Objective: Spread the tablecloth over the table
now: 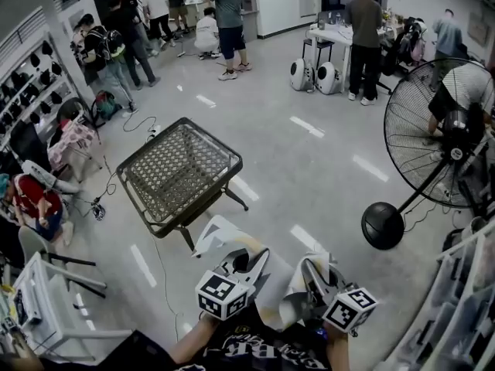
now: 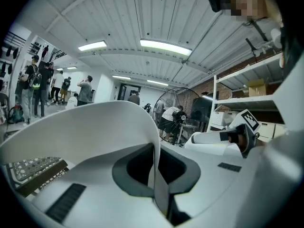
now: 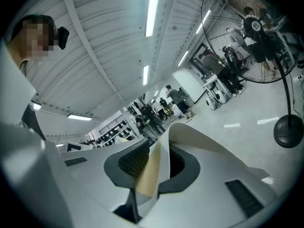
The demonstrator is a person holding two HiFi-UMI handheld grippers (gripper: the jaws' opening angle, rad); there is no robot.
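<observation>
— Clamping what, exactly?
— Left gripper (image 1: 249, 263) and right gripper (image 1: 312, 275) are each pinching the tablecloth (image 1: 220, 236), jaws nearly closed, cloth hanging bunched between them; the table (image 1: 213, 139) is standing ahead and leftward, lying nearer the left gripper.

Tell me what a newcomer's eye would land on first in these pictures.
Low in the head view, a white tablecloth hangs bunched between the left gripper and the right gripper, each shut on its edge. Just beyond stands the uncovered table with its woven top. A big floor fan fills the right side.
</observation>
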